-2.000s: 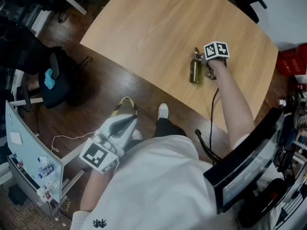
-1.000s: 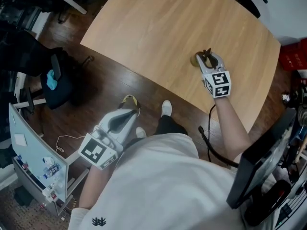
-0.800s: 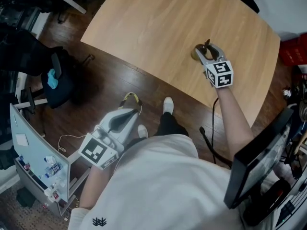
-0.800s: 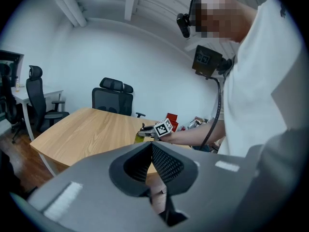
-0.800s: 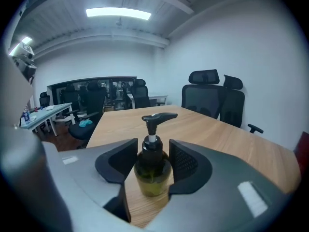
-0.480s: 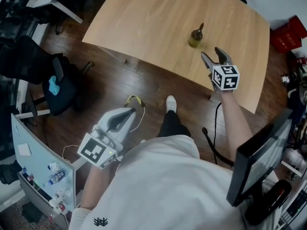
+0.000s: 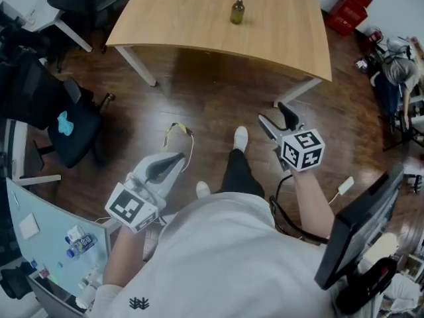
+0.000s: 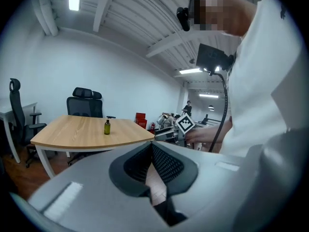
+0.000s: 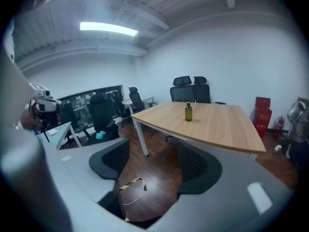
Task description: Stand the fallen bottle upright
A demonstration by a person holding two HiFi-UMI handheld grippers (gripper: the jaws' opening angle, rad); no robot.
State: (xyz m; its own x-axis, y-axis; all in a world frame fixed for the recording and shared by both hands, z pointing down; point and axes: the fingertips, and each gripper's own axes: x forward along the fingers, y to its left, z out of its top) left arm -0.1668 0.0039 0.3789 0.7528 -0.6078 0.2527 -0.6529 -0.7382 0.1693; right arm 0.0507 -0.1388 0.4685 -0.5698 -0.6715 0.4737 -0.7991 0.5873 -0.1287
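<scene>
An olive-green bottle (image 7: 237, 10) with a dark pump top stands upright on the wooden table (image 7: 285, 32), far from both grippers. The right gripper view shows the bottle (image 9: 188, 112) alone on the table (image 9: 219, 124). My right gripper (image 7: 276, 118) is held over the floor well short of the table, its jaws opening wide with nothing between them (image 9: 149, 154). My left gripper (image 7: 173, 159) hangs low at my left side, shut and empty. From the left gripper view the bottle (image 8: 107, 126) appears small, and my left gripper (image 8: 153, 146) points toward it.
Black office chairs (image 9: 193, 88) stand behind the table and another (image 7: 73, 121) at the left. Red boxes (image 7: 348, 8) sit at the table's far right. A yellow-black strip (image 7: 177, 130) lies on the dark wood floor near my shoe (image 7: 240, 138). A monitor (image 7: 361, 227) is at my right.
The right gripper let go of the bottle, opened, and pulled back far from the table. The bottle stays upright. I have stepped back, so the table sits farther away.
</scene>
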